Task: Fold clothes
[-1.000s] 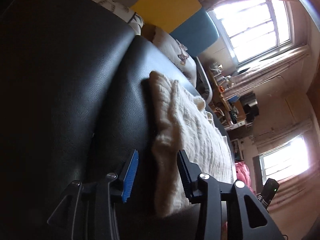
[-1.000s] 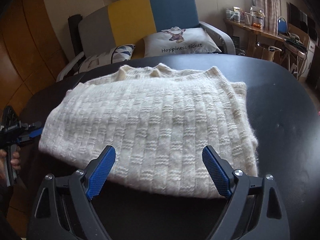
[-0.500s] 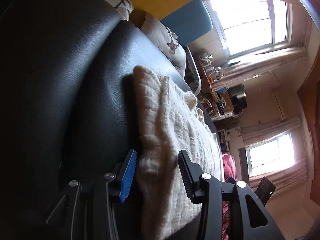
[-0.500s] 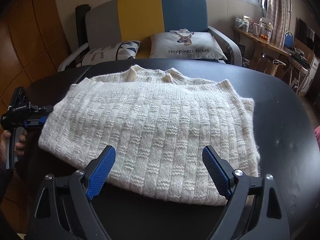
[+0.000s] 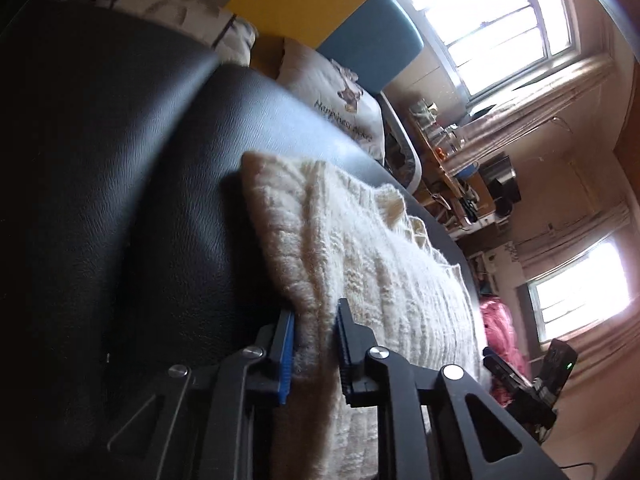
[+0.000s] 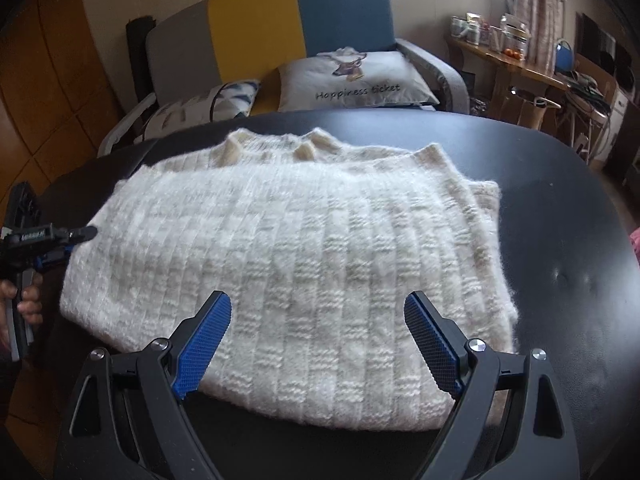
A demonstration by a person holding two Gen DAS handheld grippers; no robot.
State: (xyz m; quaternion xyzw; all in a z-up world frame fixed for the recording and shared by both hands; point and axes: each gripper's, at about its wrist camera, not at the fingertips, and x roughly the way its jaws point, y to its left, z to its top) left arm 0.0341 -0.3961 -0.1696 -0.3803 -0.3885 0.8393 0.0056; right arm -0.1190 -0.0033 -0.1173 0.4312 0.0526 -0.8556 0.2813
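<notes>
One cream knitted sweater lay folded on the black table, its long axis running from nine to three o'clock in the right wrist view and its collar pointing to twelve, toward the sofa. At nine o'clock the left gripper had just been closing, and its pads pinched the sweater's side edge between them. At six o'clock the right gripper stood spread wide over the near hem, with nothing pressed between its fingers. Two gripper tools and two cushions were in view, the printed cushion behind the table at twelve.
</notes>
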